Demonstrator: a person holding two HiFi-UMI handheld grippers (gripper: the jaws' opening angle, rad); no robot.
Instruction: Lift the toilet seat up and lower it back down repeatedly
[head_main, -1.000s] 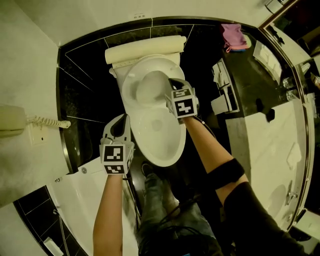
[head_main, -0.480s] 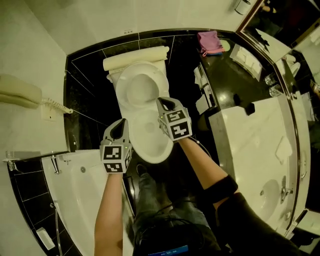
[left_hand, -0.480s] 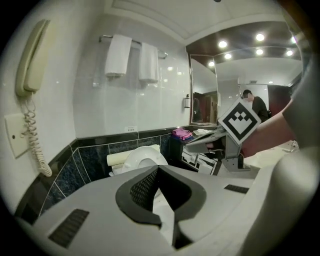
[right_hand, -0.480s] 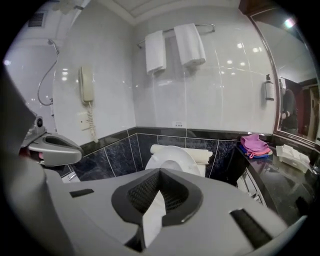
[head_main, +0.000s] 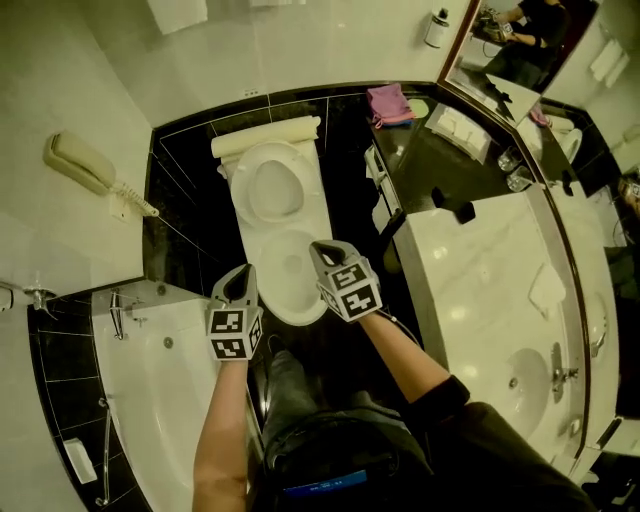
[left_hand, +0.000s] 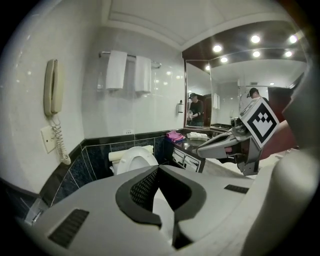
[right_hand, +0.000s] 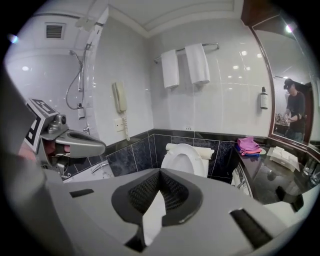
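**Seat stands up, both claws clear of it**

Far left of the toilet (head_main: 290, 280), a wall phone (head_main: 78, 160) hangs with its coiled cord, and a bathtub (head_main: 160, 380) lies left of the toilet and nearer the person. The left claw (head_main: 243, 275) hovers just left of the toilet's front end, jaws pressed together with nothing between them.

The toilet seat (head_main: 274, 188) is raised at the back of the toilet, leaning toward the cistern. Whether seat and lid are both up I cannot tell. The right claw (head_main: 322, 248) hangs just right of the toilet's front half, its jaws drawn in narrow and holding nothing. Neither claw touches the seat. Further right of the toilet lie a pink cloth (head_main: 387, 102) and a pale marble tabletop (head_main: 480, 270).

The step in hand looks like the lowering. To do it well, I would bring 1 claw to the seat's upper free edge and tip it forward off its resting point. The claw should then stay under or against the rim all the way down, so the seat is eased onto the bowl and not dropped. The other claw is best kept clear of the rim.

No brand or lettering can be read. The 2 marker cubes (head_main: 233, 335) carry only black-and-white square patterns.
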